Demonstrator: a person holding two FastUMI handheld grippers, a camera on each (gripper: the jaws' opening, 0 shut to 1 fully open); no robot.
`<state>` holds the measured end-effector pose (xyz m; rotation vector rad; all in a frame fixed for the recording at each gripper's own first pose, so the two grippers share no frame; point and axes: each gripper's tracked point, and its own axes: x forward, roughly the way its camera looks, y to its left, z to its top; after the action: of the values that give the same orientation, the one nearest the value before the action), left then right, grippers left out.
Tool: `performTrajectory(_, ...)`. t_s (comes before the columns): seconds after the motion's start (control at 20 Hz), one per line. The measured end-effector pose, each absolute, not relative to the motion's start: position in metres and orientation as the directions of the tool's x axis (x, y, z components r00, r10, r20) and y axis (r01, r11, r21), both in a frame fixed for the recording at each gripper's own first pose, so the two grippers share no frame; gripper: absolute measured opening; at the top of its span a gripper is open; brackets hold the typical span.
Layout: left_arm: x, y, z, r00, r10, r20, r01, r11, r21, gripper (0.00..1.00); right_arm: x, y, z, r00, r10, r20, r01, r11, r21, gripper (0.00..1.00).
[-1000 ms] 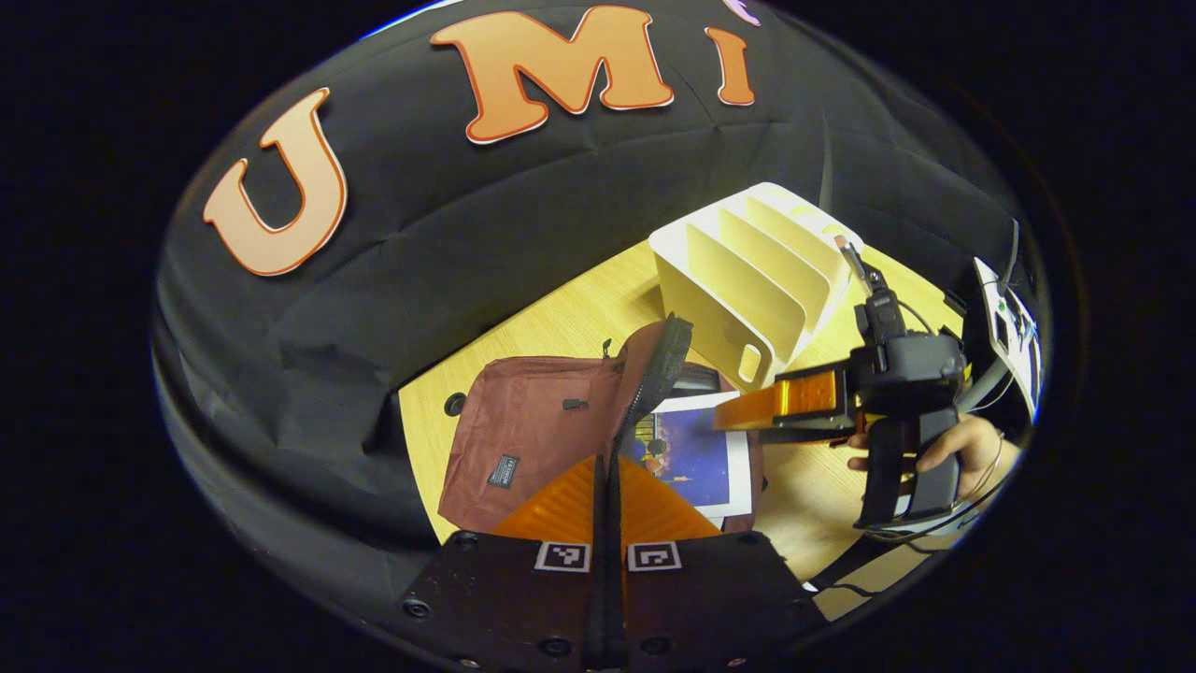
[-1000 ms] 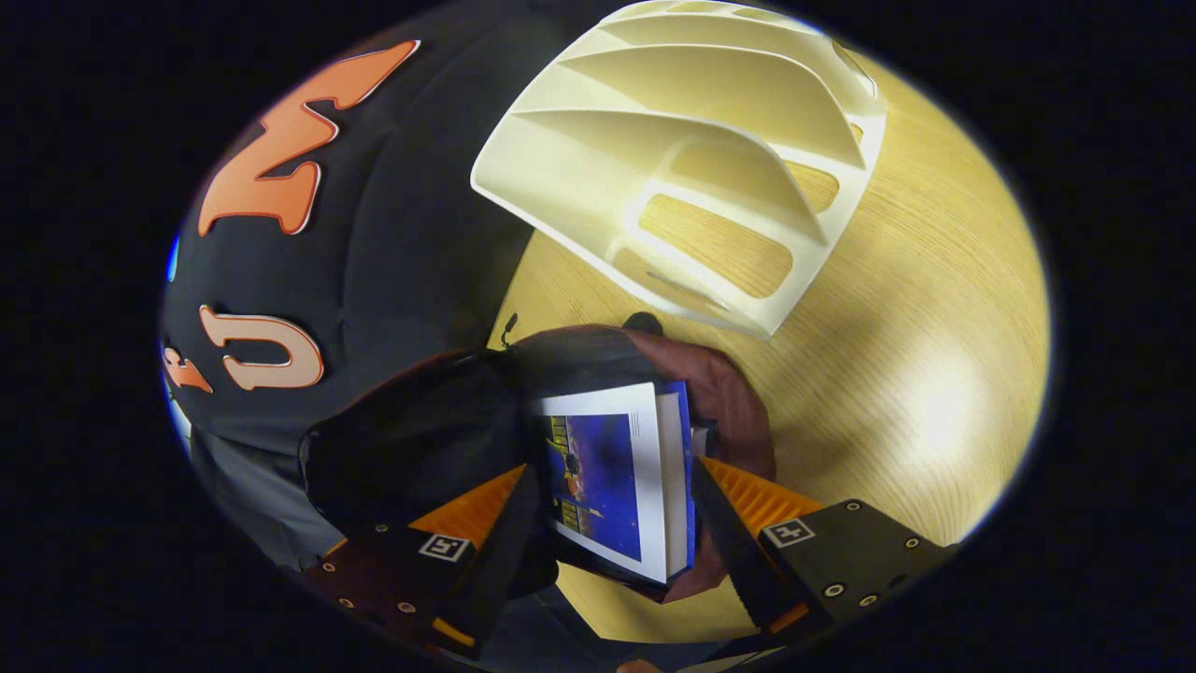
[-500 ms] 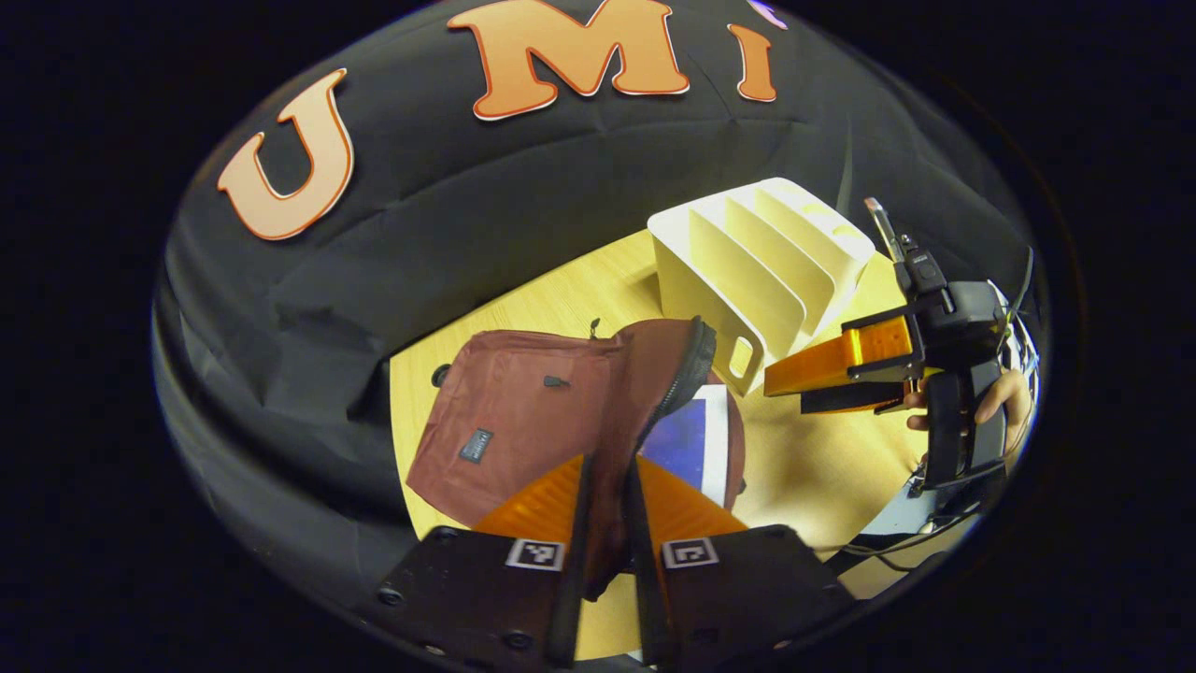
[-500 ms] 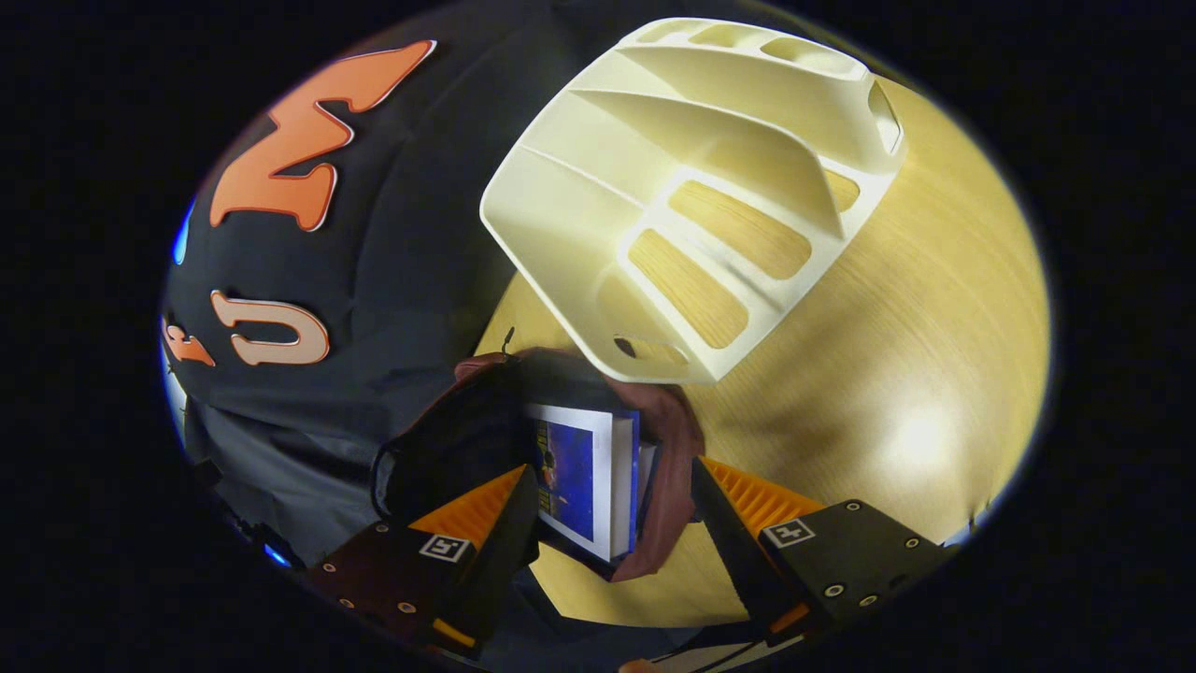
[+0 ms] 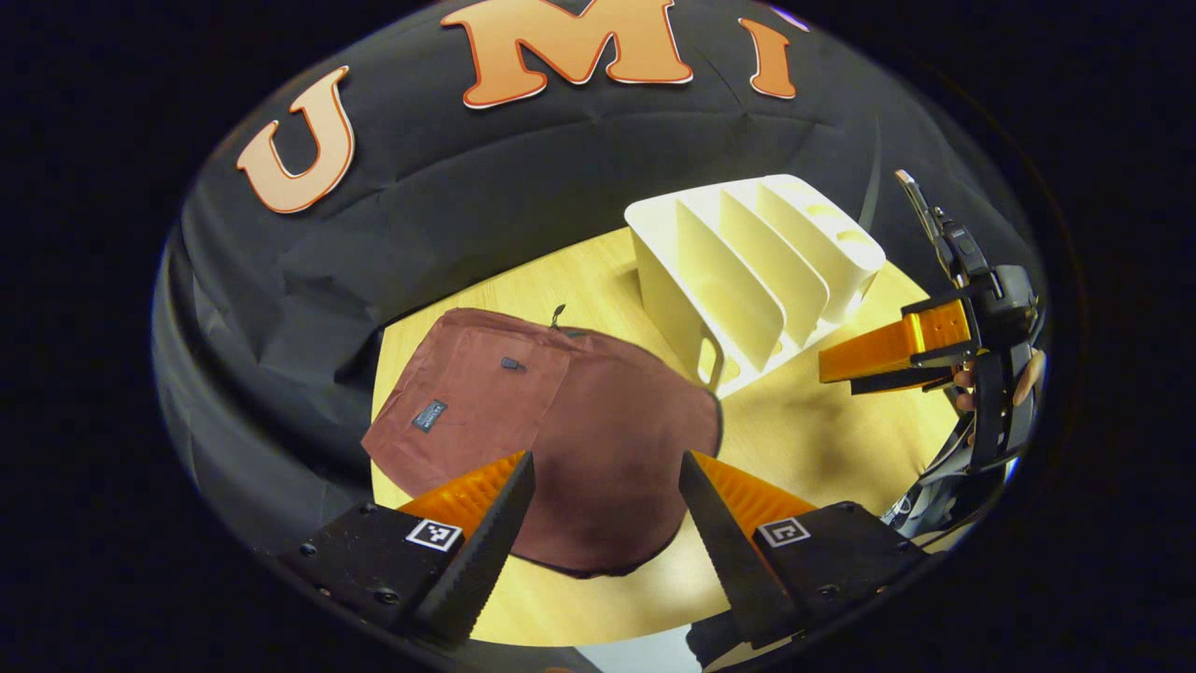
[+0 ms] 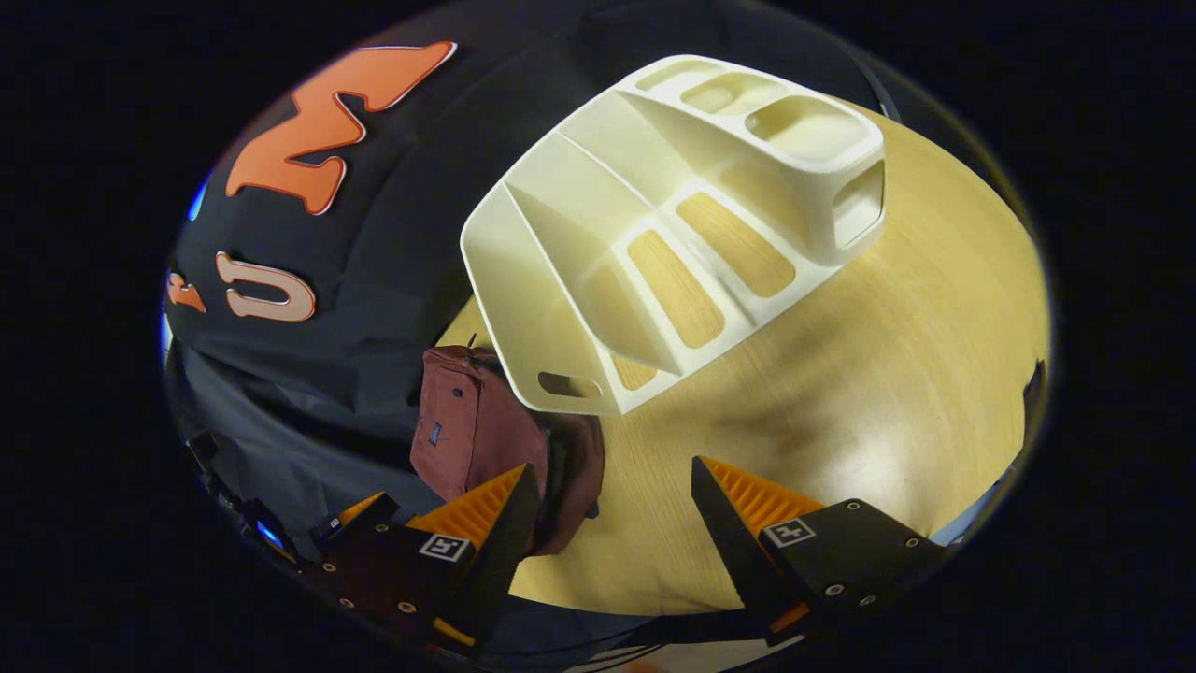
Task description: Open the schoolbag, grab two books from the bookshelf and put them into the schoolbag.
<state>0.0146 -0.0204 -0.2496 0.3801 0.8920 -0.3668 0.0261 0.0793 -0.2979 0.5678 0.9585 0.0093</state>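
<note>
left claw (image 5: 598, 486): lower centre of the left gripper view, jaws now spread wide with nothing between them; half a second ago they pinched the bag's flap.
schoolbag (image 5: 561, 439): centre frame just beyond that claw, flat on the counter (image 5: 804, 439); flap has dropped shut over the book seen inside a moment ago. judged: packing likely done.
right claw (image 6: 607, 505): lower centre of the right gripper view, parted and empty, drawn back from the bag.
bookshelf (image 5: 747, 271): upper right, just behind the bag, slots empty.
obstructions: none apparent.
</note>
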Motion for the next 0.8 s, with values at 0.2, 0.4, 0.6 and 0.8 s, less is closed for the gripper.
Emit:
performTrajectory(0.2, 0.034, -0.059, -0.22, 0.689, -0.167, -0.706, 0.396, 0.902, 0.173, 0.99, 0.041, 0.033, -0.242, 0.7, 0.158, -0.696, 0.127, 0.932, 0.34, 0.98)
performTrajectory(0.4, 0.05, -0.101, -0.16, 0.804, -0.224, -0.551, 0.349, 0.927, 0.133, 0.99, 0.058, -0.004, -0.165, 0.844, 0.063, -0.532, 0.042, 0.982, 0.183, 0.98)
performTrajectory(0.6, 0.055, -0.129, -0.089, 0.902, -0.254, -0.35, 0.31, 0.944, 0.115, 1.0, 0.06, -0.028, -0.097, 0.94, 0.015, -0.341, 0.003, 0.999, 0.053, 0.97)
performTrajectory(0.8, 0.043, -0.154, -0.059, 0.933, -0.278, -0.23, 0.301, 0.951, 0.073, 0.98, 0.052, -0.034, -0.052, 0.986, 0.015, -0.168, -0.019, 1.0, -0.019, 0.97)
